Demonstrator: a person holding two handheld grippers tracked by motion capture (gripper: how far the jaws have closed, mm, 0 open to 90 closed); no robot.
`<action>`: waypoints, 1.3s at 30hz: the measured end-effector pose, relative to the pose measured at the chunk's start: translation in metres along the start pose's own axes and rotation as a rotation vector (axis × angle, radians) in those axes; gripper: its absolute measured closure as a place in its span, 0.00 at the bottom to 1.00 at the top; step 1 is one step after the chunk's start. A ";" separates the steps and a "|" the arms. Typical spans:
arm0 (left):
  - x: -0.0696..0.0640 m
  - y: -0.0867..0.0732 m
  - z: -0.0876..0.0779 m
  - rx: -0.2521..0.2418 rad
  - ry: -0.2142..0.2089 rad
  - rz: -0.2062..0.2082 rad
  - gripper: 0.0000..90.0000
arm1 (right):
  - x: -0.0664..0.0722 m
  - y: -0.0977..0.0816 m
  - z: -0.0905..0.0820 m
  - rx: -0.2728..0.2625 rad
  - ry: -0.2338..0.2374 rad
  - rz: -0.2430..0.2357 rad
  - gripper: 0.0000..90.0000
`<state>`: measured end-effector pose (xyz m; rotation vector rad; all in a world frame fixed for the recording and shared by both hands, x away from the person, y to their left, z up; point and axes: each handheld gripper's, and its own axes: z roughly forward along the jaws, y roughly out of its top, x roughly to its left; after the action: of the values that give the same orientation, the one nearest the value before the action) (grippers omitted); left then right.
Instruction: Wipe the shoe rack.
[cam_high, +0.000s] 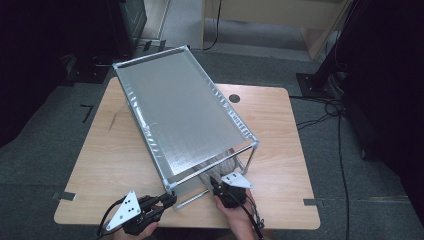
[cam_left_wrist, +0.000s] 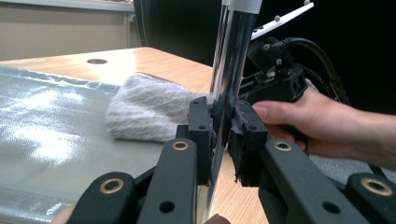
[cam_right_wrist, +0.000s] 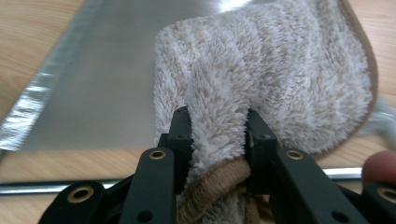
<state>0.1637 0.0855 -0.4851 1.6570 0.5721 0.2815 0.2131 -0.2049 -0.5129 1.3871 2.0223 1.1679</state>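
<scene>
Grippers first, from the high view: the left gripper (cam_high: 167, 201) sits at the near corner of a two-level metal rack (cam_high: 185, 112) standing slantwise on the wooden table (cam_high: 100, 150), jaws pinched on the rack's near upright post (cam_high: 171, 189). It looks like a steadying grip, so the frame won't slide while the other hand works. The right gripper (cam_high: 216, 183) points in under the top shelf at the rack's open end, where a pale bundle lies on the lower level; from this angle its jaws are hard to read.

Over to the left gripper view: the left gripper (cam_left_wrist: 223, 133) has both black jaws pressed against the shiny post (cam_left_wrist: 231, 70), closed tight on it. Beyond the post a fluffy towel (cam_left_wrist: 149, 112) rests on the silvery lower shelf (cam_left_wrist: 51, 130), close to its open end. The person's right hand (cam_left_wrist: 313, 121) wraps the other gripper right beside that towel.

Now the right gripper view: the right gripper (cam_right_wrist: 218, 140) is clamped on a raised fold of the towel (cam_right_wrist: 280, 70), the pile bulging between the jaws and the tan hemmed edge bunched beneath them. Most of the cloth lies on the shelf (cam_right_wrist: 102, 84), one rounded corner lapping over onto the table (cam_right_wrist: 28, 28). Pinching a fold gives a firm hold on soft cloth, good for dragging it along the shelf or lifting it out, I'd judge.
</scene>
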 end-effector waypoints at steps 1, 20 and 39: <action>0.000 0.000 0.000 -0.001 -0.001 0.000 0.89 | 0.006 0.000 0.002 0.001 0.016 -0.005 0.78; -0.003 -0.001 0.002 0.000 -0.009 0.017 0.89 | 0.016 -0.001 0.002 0.006 -0.008 -0.076 0.77; -0.003 -0.001 0.003 -0.005 -0.010 0.010 0.89 | 0.039 -0.004 0.000 0.026 0.082 -0.101 0.76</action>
<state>0.1629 0.0815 -0.4864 1.6561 0.5547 0.2815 0.1945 -0.1702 -0.5115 1.2527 2.1450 1.1763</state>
